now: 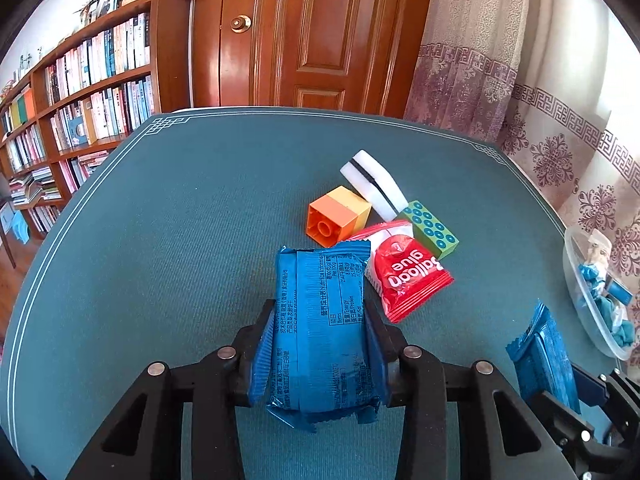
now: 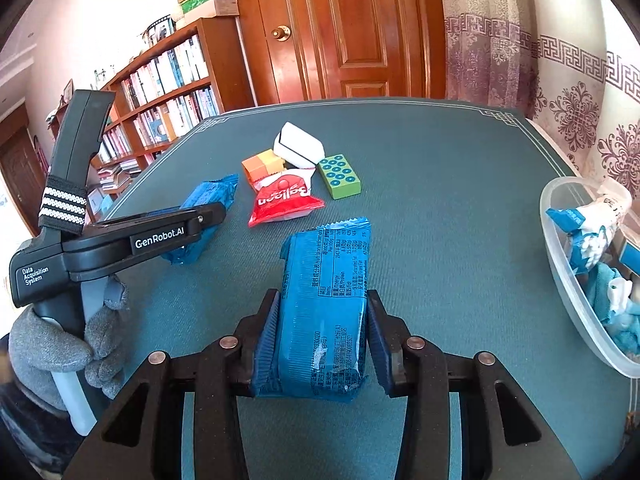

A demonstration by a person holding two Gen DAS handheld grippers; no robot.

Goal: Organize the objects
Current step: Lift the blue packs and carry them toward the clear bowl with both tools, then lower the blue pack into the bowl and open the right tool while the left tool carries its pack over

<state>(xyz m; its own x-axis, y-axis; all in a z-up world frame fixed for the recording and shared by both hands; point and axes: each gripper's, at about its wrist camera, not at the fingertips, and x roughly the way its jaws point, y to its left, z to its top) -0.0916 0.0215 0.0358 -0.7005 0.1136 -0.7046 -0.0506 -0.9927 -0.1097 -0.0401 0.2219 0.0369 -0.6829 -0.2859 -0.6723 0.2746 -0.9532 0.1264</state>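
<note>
Blue foil is the slippery part: each gripper pinches a blue snack pack by its sides, the left gripper [image 1: 320, 344] on one pack [image 1: 322, 332] and the right gripper [image 2: 322, 340] on the other pack [image 2: 326, 308], both just above the desk [image 1: 180, 220]. Squeezed foil could slide out or crumple on the way to the clear bowl [image 2: 560, 264] at the right, which already looks full, so a pack may spill over its rim. The red sachet [image 2: 284, 198] reads "Balloon glue". The left tool's body reads "GenRobot.AI" and "Data Acquisition System". Pack print is mostly too small, though "Energy" shows.
</note>
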